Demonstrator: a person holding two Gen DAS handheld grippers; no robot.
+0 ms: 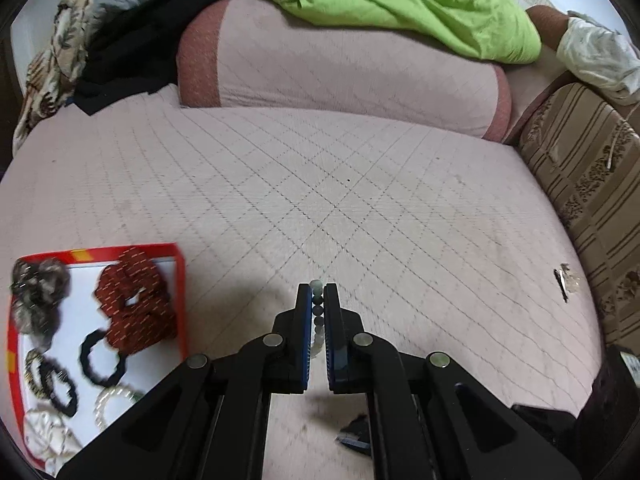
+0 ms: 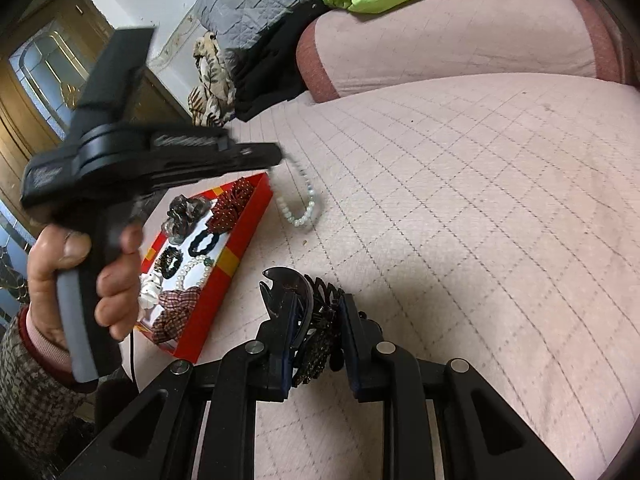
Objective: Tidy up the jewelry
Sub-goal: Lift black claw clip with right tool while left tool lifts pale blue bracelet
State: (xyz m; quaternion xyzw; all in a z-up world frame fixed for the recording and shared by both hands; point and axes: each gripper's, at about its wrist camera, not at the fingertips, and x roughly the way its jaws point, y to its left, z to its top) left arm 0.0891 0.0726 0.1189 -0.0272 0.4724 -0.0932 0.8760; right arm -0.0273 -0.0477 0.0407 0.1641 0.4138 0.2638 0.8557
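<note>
Our left gripper is clamped on a bead bracelet, its pads pressed against the strand. In the right wrist view the same bracelet hangs in a loop below those tips, over the bed beside the red tray's far corner. Our right gripper is closed on a black hair clip, which only that view shows whole; the left view catches just a dark scrap of it at the bottom.

The right view alone shows the hand gripping the left tool's handle, and a wooden door behind. The left view alone shows a striped cushion at the bed's right edge.

The bed is covered in pink quilted fabric, with a bolster at its far edge under a green cloth.

In the tray we count at least three scrunchies, one black hair tie and one pearl bracelet; the remaining small pieces are too blurred to count.
</note>
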